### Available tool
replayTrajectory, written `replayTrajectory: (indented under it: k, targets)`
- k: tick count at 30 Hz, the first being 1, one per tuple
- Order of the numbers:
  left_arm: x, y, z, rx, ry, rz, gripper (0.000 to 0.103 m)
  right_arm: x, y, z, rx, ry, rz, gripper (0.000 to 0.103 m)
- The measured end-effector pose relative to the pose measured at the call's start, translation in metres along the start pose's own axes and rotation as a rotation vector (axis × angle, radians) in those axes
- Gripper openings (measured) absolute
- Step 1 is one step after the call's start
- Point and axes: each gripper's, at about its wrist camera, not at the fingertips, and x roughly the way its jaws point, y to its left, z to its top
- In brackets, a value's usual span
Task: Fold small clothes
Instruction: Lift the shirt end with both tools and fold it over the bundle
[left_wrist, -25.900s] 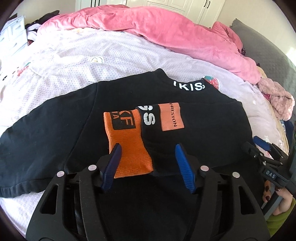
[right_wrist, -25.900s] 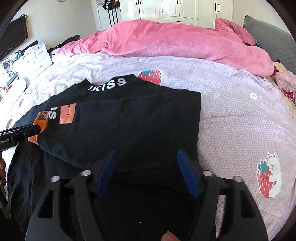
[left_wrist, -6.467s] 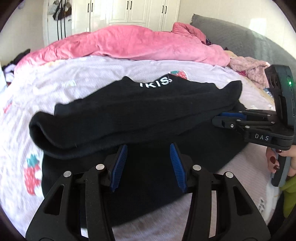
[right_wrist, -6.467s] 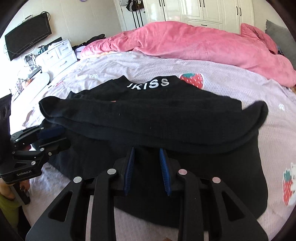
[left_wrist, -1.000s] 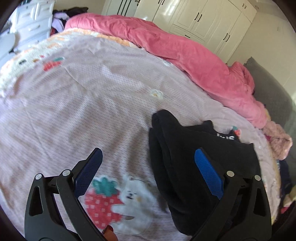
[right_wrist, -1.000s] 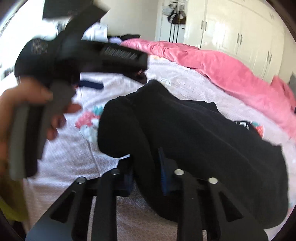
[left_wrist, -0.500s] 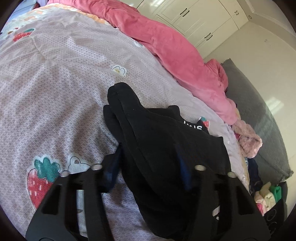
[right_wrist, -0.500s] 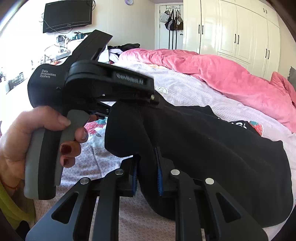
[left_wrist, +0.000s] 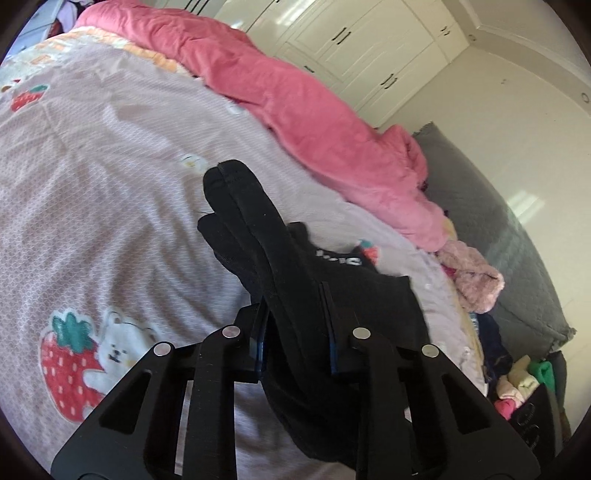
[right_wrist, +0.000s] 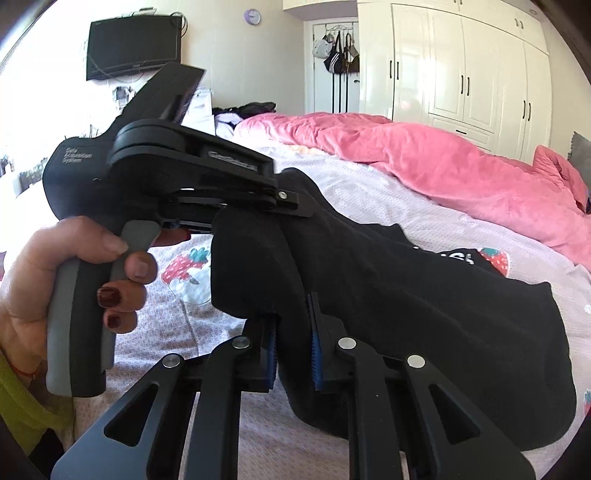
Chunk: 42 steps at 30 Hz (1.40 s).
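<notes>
A bed (left_wrist: 92, 155), covered by a pale sheet printed with strawberries and bears, is shown as the work surface; a pink quilt (left_wrist: 295, 92) is heaped along its far side, with white wardrobes (right_wrist: 461, 66) behind. On the sheet the black garment (right_wrist: 424, 295), lettered in white at the neck, is seen already gathered into a long, thick, layered band, so the earlier folds may be judged complete. One end of this band is raised off the sheet, while the opposite end rests on the bed near the quilt. The raised end is pinched from two sides. The right gripper (right_wrist: 293, 350) is clamped on the lower edge of the bundle, the blue pads being pressed into the cloth. The left gripper (left_wrist: 295, 343), held in a hand (right_wrist: 74, 280) with painted nails, has just been closing, and its jaws are now shown clenched on the upper layers of the same end, with cloth between them. The step in hand is judged to be the last crosswise fold: the lifted end remains to be carried over toward the resting end, laid down, released and smoothed. Beside the bed, at the right edge of the left wrist view, a heap of other small clothes (left_wrist: 517, 384) is visible and appears still unfolded.
</notes>
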Motion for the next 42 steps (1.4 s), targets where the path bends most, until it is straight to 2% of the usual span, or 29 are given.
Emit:
replayTrajectory:
  k: [8,13,21,29,34,36,37,38,40,42]
  targets:
    - [0.010,-0.055,-0.005,0.037,-0.008,-0.023,0.015,-0.035,-0.042,0.002,0.076,-0.052,-0.009,0.010]
    - [0.035,-0.106,-0.008,0.087,0.015,-0.043,0.015,-0.065,-0.075,-0.001,0.135,-0.096,-0.038,0.008]
    - [0.087,-0.184,-0.021,0.180,0.088,-0.036,0.015,-0.105,-0.142,-0.022,0.310,-0.141,-0.066,0.008]
    - [0.143,-0.220,-0.042,0.231,0.168,0.012,0.015,-0.116,-0.197,-0.054,0.497,-0.102,-0.065,0.008]
    - [0.175,-0.232,-0.055,0.256,0.203,0.063,0.016,-0.111,-0.214,-0.072,0.603,-0.066,-0.037,0.008]
    - [0.185,-0.231,-0.059,0.243,0.225,0.078,0.022,-0.104,-0.220,-0.080,0.653,-0.030,-0.025,0.009]
    - [0.188,-0.228,-0.060,0.228,0.235,0.073,0.032,-0.101,-0.221,-0.083,0.674,-0.013,-0.020,0.009]
    - [0.187,-0.227,-0.060,0.215,0.232,0.062,0.038,-0.099,-0.223,-0.086,0.699,-0.002,-0.016,0.011]
    - [0.176,-0.223,-0.059,0.189,0.200,0.023,0.042,-0.098,-0.229,-0.093,0.758,0.022,0.000,0.016]
    - [0.160,-0.218,-0.056,0.199,0.151,0.025,0.042,-0.101,-0.235,-0.098,0.812,0.033,-0.020,0.033]
